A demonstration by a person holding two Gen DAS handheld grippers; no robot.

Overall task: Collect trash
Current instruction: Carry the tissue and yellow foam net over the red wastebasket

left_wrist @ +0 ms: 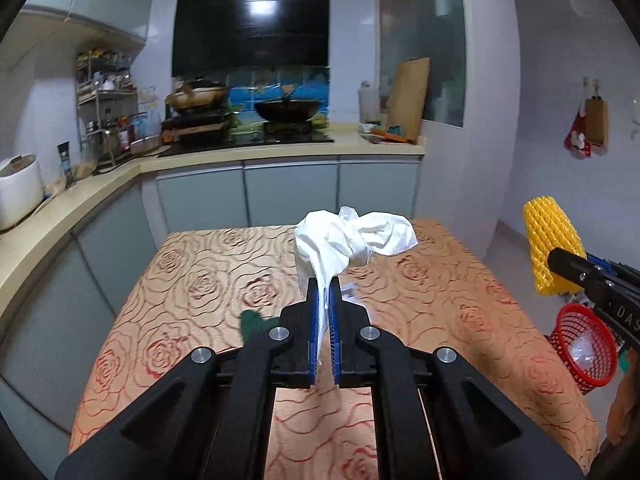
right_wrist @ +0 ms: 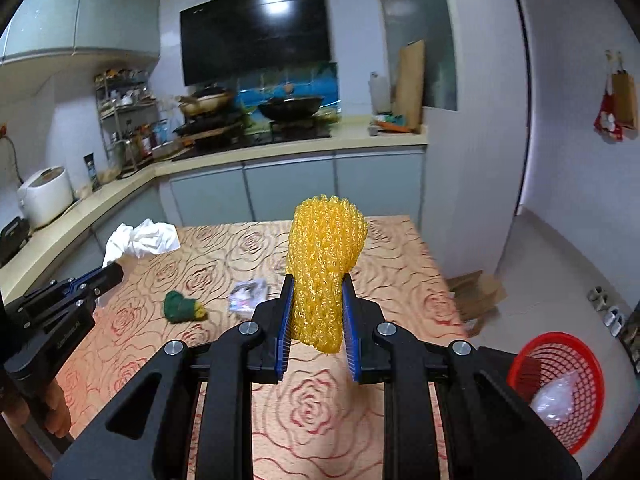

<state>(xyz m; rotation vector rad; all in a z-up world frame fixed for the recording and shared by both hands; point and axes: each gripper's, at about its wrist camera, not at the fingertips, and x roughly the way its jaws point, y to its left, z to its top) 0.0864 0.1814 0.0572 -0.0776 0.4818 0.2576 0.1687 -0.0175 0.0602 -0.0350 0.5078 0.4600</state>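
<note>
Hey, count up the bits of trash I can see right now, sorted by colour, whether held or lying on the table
White: 1, tissue wad in the left gripper
Yellow: 1, foam net in the right gripper
Green: 1, scrap on the table
Silvery: 1, wrapper on the table
Total: 4

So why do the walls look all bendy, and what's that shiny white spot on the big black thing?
Left wrist view: the fisheye lens curves the cabinets and walls toward the edges; the white spot is a light's glare on the black range hood. Right wrist view: same bending and same glare, and the wrapper on the table looks blurry, while the yellow foam net looks sharp.
</note>
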